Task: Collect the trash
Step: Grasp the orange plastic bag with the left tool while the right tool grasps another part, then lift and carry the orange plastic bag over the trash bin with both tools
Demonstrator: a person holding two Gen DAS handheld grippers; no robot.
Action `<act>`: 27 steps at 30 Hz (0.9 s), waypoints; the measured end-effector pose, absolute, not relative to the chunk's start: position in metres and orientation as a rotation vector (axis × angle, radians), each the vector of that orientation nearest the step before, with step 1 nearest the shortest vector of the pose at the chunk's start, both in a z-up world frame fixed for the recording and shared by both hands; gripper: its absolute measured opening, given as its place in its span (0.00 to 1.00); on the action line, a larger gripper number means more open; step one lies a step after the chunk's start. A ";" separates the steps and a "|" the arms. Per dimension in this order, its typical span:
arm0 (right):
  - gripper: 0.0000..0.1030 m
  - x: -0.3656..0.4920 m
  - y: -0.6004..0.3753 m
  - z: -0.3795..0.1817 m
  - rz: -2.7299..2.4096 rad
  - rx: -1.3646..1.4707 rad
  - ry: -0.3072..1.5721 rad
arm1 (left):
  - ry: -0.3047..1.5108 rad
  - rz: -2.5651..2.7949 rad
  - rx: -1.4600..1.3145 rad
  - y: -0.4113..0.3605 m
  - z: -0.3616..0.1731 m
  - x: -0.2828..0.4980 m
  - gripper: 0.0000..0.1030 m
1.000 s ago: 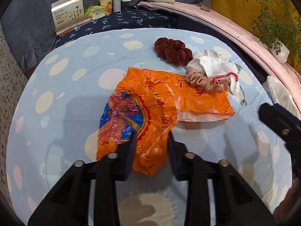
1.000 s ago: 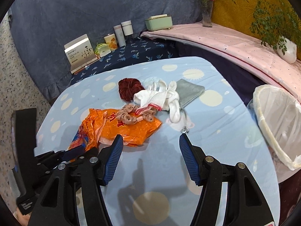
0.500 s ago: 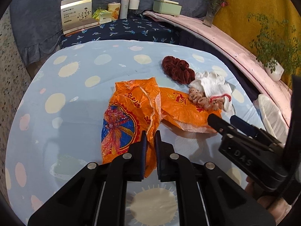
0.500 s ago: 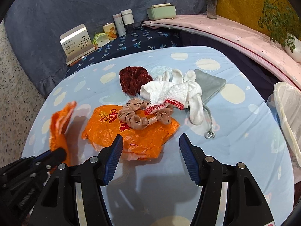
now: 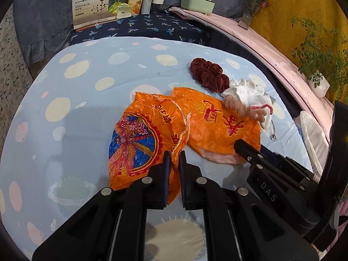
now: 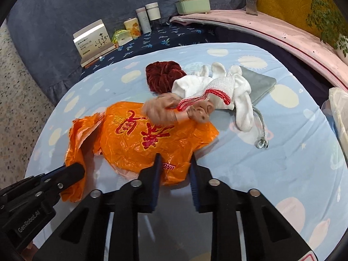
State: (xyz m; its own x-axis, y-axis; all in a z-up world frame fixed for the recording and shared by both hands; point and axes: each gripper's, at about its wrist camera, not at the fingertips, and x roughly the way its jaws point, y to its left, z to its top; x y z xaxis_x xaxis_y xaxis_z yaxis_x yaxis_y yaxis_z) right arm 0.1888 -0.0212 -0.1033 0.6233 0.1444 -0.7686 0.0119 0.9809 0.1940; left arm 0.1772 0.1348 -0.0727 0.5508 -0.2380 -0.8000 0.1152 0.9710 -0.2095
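Observation:
An orange plastic bag (image 5: 208,128) with red writing and a blue dragonfly print lies crumpled on the light blue spotted table. My left gripper (image 5: 174,154) is shut on its near left edge and lifts it; it also shows in the right wrist view (image 6: 71,171). My right gripper (image 6: 174,161) has its jaws narrowed around the bag's near right corner (image 6: 174,169), with a gap still showing. It appears in the left wrist view (image 5: 239,144) at the bag's right edge. A tan scrunchie (image 6: 165,108) rests on the bag's far part, blurred.
A dark red scrunchie (image 6: 163,76), white socks (image 6: 217,89) and a grey pouch (image 6: 258,82) with a cord lie behind the bag. A white-lined bin (image 6: 339,113) stands at the right. Boxes and jars (image 5: 91,6) stand on the dark shelf at the back.
My left gripper closed on the bag's edge and raised it. My right gripper moved in over the bag's near corner and its jaws narrowed. The tan scrunchie is shifting.

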 end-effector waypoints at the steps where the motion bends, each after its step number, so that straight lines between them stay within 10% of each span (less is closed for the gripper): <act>1: 0.13 0.186 -0.022 -0.102 0.086 0.200 0.896 | 0.964 -0.209 -0.138 0.134 -0.072 0.176 0.08; 27: 0.10 0.099 -0.143 0.010 -0.033 0.329 0.609 | 0.831 -0.351 -0.004 0.013 0.011 0.123 0.08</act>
State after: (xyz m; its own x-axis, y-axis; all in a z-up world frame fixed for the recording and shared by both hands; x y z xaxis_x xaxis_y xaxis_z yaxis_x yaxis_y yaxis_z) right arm 0.0986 -0.1426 0.0098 0.8214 0.0655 -0.5666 0.1268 0.9475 0.2934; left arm 0.1231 0.0129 0.0109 0.6201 -0.3067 -0.7221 0.3034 0.9426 -0.1399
